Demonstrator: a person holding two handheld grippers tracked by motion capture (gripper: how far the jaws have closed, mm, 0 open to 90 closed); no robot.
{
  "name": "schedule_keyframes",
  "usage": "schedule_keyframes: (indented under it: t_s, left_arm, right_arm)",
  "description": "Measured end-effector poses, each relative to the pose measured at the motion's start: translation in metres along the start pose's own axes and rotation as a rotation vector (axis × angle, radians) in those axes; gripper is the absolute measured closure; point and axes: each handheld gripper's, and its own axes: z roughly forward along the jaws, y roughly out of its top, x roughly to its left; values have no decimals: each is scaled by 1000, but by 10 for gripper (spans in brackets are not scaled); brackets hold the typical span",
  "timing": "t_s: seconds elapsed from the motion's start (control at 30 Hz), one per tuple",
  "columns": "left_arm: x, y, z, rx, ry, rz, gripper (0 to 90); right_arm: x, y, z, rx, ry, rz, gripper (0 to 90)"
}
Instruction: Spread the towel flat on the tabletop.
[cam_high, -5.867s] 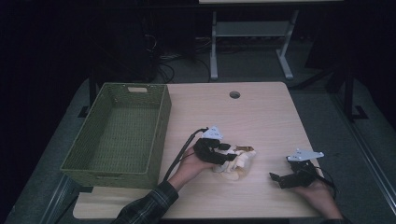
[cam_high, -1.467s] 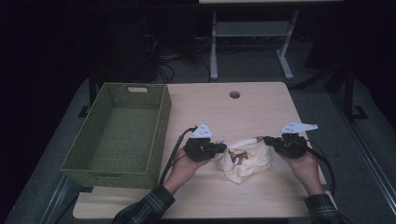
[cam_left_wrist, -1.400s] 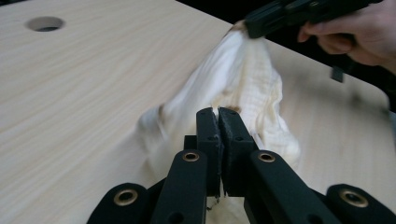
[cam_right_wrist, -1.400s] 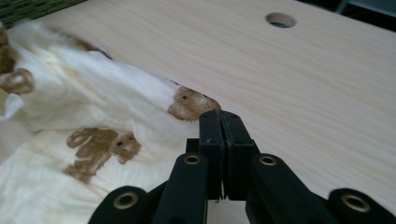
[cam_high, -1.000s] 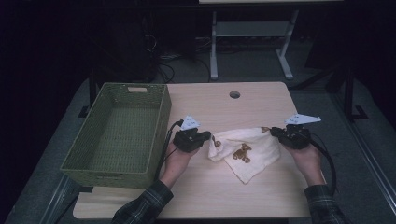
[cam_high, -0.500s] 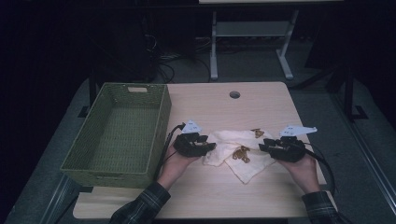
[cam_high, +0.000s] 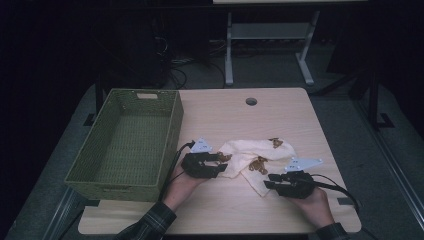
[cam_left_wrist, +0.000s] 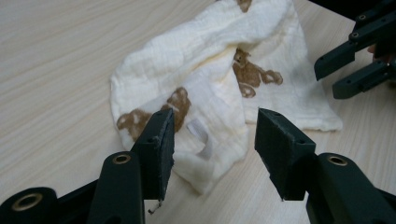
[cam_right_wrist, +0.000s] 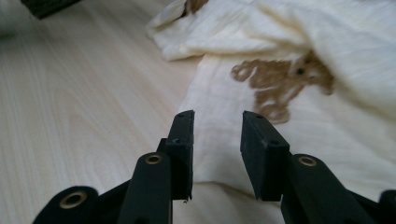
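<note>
Cream cloth (cam_high: 255, 157) with brown bear prints: lies crumpled on the wooden table (cam_high: 235, 115), right of the green woven basket (cam_high: 127, 140). Left gripper (cam_high: 220, 165): at the cloth's left edge, jaws spread, nothing between them. Right gripper (cam_high: 267, 181): at the cloth's near right corner, jaws parted over its hem, holding nothing.

Light wood table (cam_high: 280, 120) with a round cable hole (cam_high: 251, 101) near its far edge. Grey floor (cam_high: 345, 120) around it. Far side: white metal stand (cam_high: 265, 45) with a low shelf, loose cables (cam_high: 175, 60) at far left. Room is dark, only the table area is lit.
</note>
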Motion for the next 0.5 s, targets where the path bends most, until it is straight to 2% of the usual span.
schedule_keyframes:
  t_s: [0.03,0.13,0.27,0.3,0.33,0.37,0.5]
  left_arm:
    - [-1,-2,1,3,-1,2,467]
    - [-1,-3,3,11,-1,5,465]
    - [0,-4,4,16,5,5,464]
    - [1,-4,5,13,7,2,464]
    - [1,-4,5,14,10,2,464]
    - [1,-4,5,14,10,2,464]
    - [2,-6,7,28,19,10,465]
  right_arm:
    - [5,-3,4,11,14,-1,645]
    - [9,-4,8,22,18,-24,645]
    - [14,-5,14,45,20,-30,641]
    - [15,-6,18,65,21,-48,647]
    - [15,-7,18,68,11,-68,679]
    - [15,-7,18,68,11,-68,679]
    - [15,-8,17,70,-19,-93,830]
